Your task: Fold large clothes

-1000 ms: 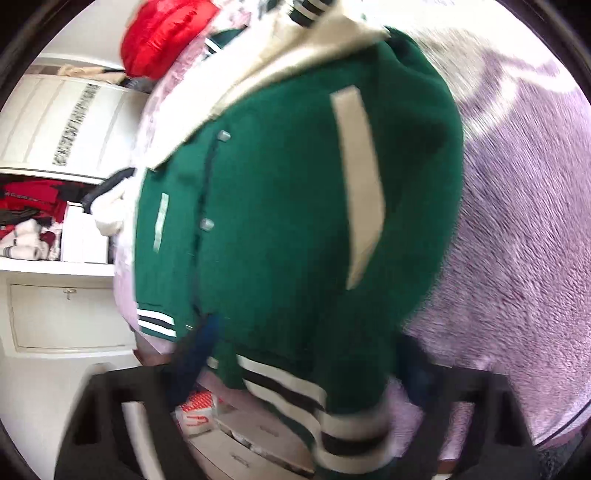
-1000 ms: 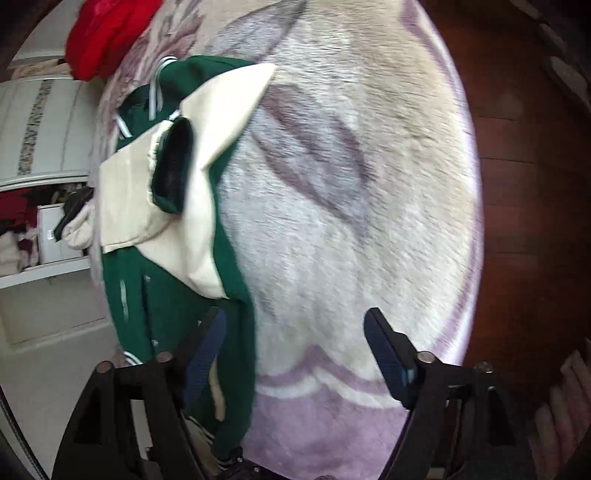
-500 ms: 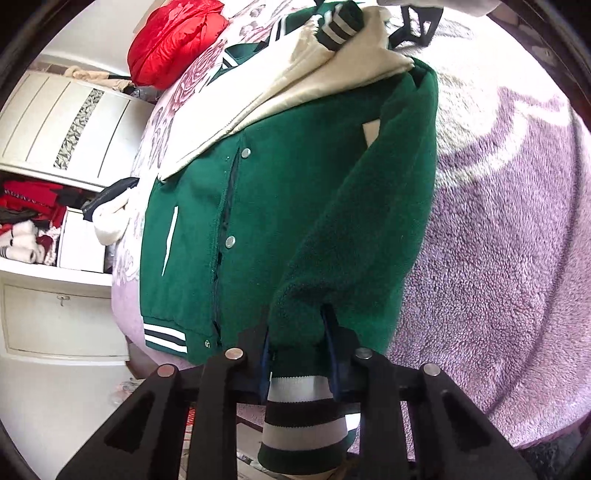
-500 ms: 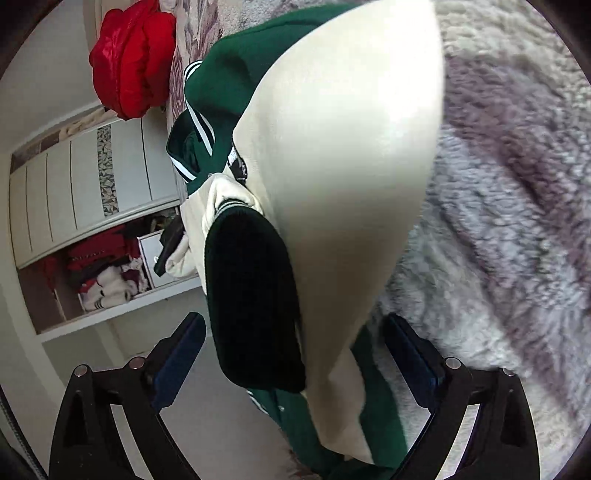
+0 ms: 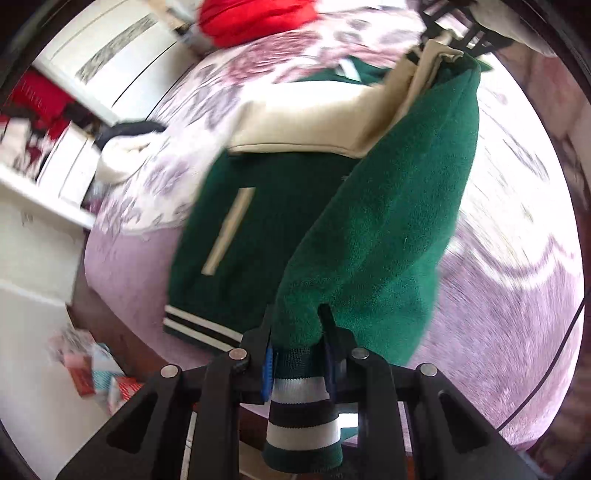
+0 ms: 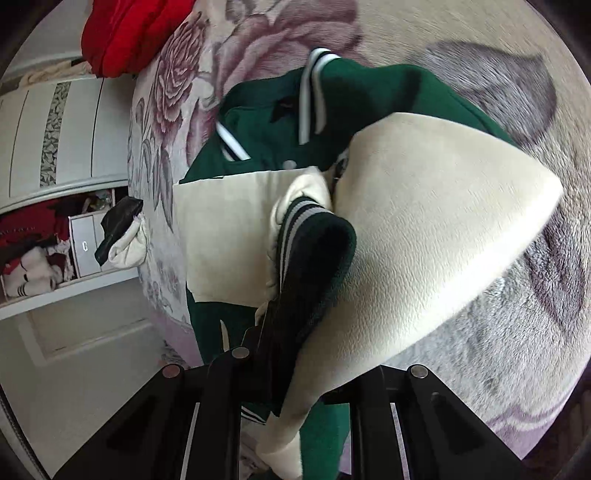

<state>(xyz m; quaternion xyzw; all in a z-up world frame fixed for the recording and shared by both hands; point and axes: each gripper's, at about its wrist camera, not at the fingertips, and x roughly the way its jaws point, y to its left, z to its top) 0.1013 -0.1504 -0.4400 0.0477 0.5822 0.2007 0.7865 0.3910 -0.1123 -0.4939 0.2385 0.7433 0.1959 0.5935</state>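
A green varsity jacket with cream sleeves lies on the purple bedspread. My left gripper is shut on its striped hem and holds that corner up off the bed, the green body hanging folded from it. In the right wrist view the jacket's collar lies flat at the far end. My right gripper is closing, with the cream sleeve and its striped cuff pinched between its jaws and lifted. The right pad is hidden under the sleeve.
A red garment lies at the bed's far end. A black and cream item sits at the bed's left edge. Beyond it stand a white wardrobe and a shelf of clothes. Boxes lie on the floor.
The left gripper closed on the striped hem and raised it, folding the green side upward. The right gripper moved onto the cream sleeve, closed on it and lifted it.
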